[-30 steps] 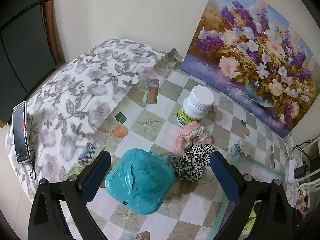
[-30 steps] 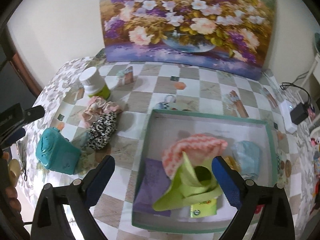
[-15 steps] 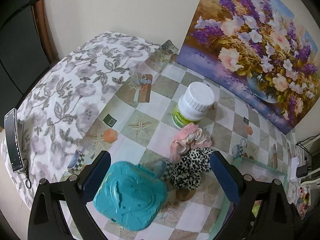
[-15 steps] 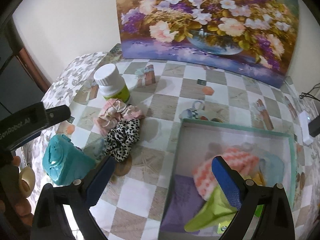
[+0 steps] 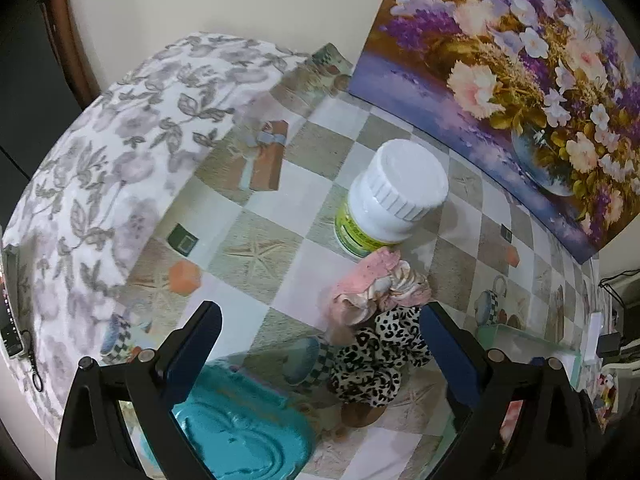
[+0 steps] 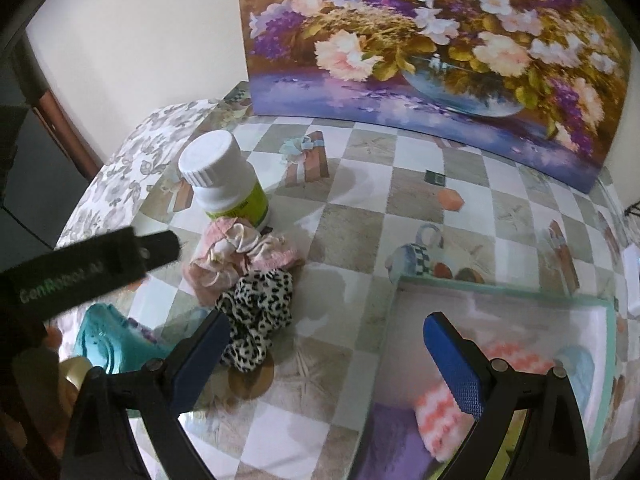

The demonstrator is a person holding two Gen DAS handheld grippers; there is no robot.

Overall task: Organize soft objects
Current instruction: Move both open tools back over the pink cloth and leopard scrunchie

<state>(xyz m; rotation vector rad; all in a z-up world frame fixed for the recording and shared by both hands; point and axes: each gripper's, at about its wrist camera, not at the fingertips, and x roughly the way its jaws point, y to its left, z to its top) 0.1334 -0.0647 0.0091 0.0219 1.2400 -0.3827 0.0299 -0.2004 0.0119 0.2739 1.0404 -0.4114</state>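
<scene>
**Two scrunchies left to put in the tray**

Both grippers are empty, with their fingers spread wide. The right gripper [image 6: 326,354] hangs over the table between the spotted scrunchie [image 6: 256,316] and the tray [image 6: 500,286]. The left gripper [image 5: 320,346] hangs low, and the spotted scrunchie sits just in front of its right finger.

The tray sits at the near right part of the table. It already holds soft things: a pink and white cloth [image 6: 440,420], a purple cloth [image 6: 384,436] and something light blue [image 6: 580,368].

Near the left edge is a teal box [image 5: 240,432]. Just past it lies the spotted scrunchie, and the pink scrunchie [image 6: 236,256] touches it on the far side. Behind the pink one stands a white bottle [image 6: 224,178], very close. A flower painting [image 6: 440,40] leans on the wall at the far edge.

I think the job now is to get the next scrunchie. A gripper needs to go down over the spotted one, squeeze its puffy middle, and lift it. It should take care not to drag the pink one or bump the bottle.
</scene>
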